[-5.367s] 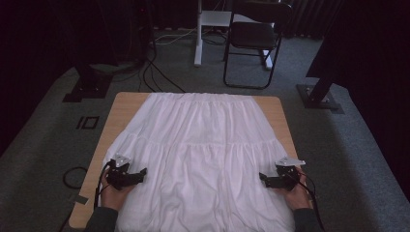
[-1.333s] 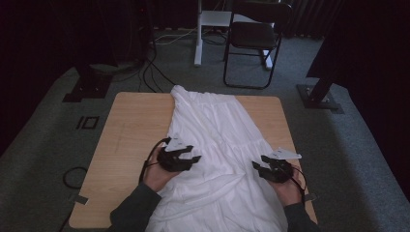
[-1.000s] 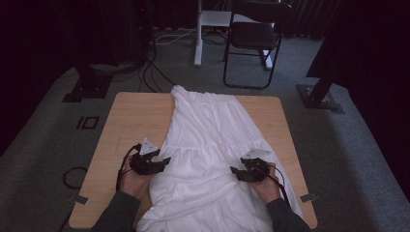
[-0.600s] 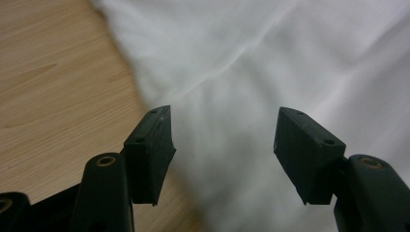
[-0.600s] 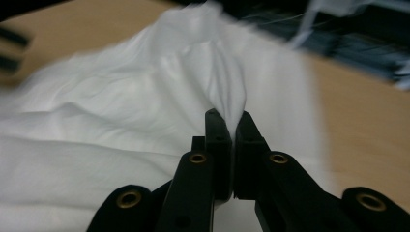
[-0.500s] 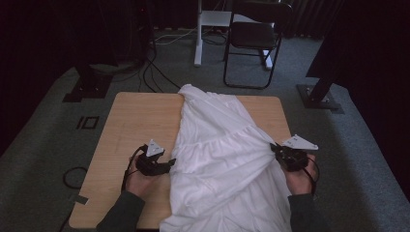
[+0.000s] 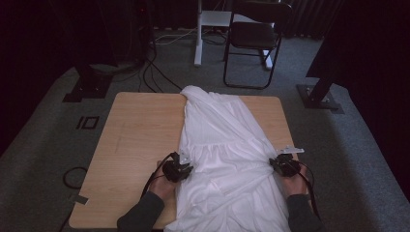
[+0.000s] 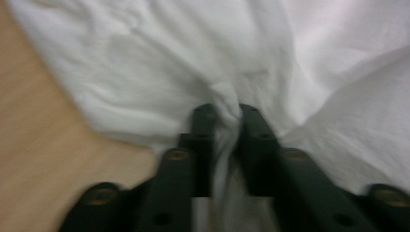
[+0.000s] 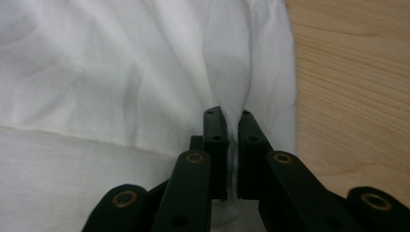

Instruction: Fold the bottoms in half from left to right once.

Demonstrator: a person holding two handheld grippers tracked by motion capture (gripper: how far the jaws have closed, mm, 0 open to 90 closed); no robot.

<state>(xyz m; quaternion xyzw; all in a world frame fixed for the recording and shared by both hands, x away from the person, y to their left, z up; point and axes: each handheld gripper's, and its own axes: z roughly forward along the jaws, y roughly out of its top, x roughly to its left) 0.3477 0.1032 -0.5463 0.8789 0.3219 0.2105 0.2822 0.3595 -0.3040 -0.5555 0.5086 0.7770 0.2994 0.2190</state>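
Across the right half of the light wooden table (image 7: 140,140) lies the white tiered cotton garment (image 7: 222,140), folded lengthwise, its near end spilling off the lower edge. Left gripper (image 8: 225,113) has just been closing and now pinches a bunched fold at the garment's left edge; right gripper (image 9: 227,116) is clamped on a thin pleat at its right edge. Soft, light, limp stuff — it'll sag and slide, so edge grips near the seam look best.
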